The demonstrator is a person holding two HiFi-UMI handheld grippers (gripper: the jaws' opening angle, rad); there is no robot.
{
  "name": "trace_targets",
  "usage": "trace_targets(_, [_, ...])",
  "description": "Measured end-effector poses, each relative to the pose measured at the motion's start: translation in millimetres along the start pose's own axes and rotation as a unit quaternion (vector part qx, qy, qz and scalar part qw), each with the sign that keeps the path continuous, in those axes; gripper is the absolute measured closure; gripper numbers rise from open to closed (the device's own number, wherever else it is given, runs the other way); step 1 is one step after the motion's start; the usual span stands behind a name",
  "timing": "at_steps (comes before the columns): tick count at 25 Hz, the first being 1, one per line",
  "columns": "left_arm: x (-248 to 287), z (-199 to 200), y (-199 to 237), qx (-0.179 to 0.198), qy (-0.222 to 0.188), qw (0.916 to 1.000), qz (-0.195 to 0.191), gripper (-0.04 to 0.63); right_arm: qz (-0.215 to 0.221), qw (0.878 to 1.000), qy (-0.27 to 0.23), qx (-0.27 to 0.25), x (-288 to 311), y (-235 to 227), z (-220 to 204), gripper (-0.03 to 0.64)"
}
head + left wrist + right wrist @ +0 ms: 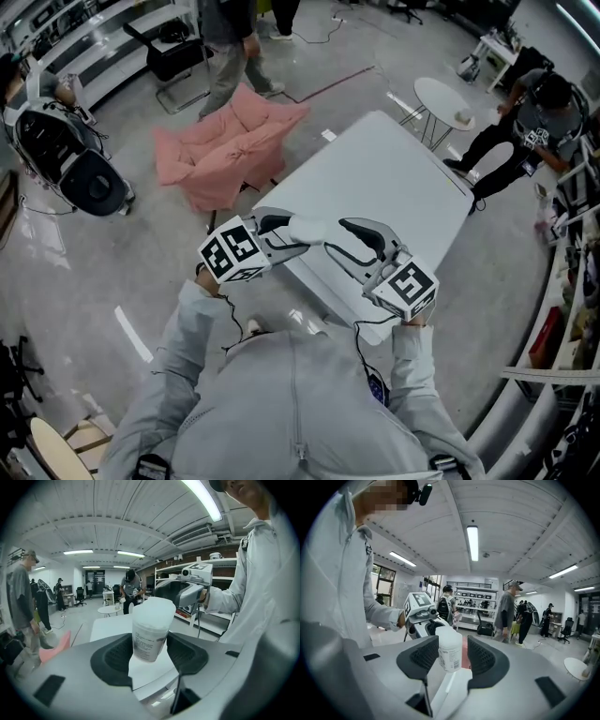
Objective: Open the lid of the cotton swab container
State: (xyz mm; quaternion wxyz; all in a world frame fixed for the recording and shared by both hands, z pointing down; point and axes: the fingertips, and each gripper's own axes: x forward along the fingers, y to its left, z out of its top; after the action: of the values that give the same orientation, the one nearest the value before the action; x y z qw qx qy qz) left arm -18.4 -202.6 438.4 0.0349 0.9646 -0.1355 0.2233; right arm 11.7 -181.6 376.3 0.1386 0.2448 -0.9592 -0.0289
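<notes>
One anchor, one free: your left hand-held gripper [150,654] clenched the cotton swab container [151,632] steady, while your right hand-held gripper [453,657] stood released at its lid [449,634] (not yet off).

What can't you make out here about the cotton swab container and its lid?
- Lid seam: left gripper view, the cotton swab container top is frosted and blurred; loosened or sealed, cannot tell.
- Label print: both gripper views, too small.
- Swabs inside: hidden by the cloudy wall.
- Container outline: head view, white against the white table.
</notes>
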Motion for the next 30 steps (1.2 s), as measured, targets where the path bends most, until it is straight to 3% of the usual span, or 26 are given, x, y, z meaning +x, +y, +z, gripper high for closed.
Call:
trace_targets(6, [2, -7, 15, 0.008, 0.030, 0.9993, -0.020, 0.356, 0.046, 0.997, 0.039, -0.052, 24, -5, 4, 0.385])
trace_targets(11, [2, -25, -2, 0.010, 0.062, 0.9978, -0.019, 0.356, 0.067, 0.977, 0.126, -0.157, 31, 18, -12, 0.385])
trace_targets(17, [2, -26, 3, 0.015, 0.075, 0.9966, -0.029, 0.356, 0.106, 0.963, 0.166, -0.184, 50, 20, -16, 0.385])
trace_targets(30, [0, -47, -13, 0.064, 0.140, 0.9881, 0.008, 0.359, 0.124, 0.932, 0.248, -0.235, 57, 44, -40, 0.385])
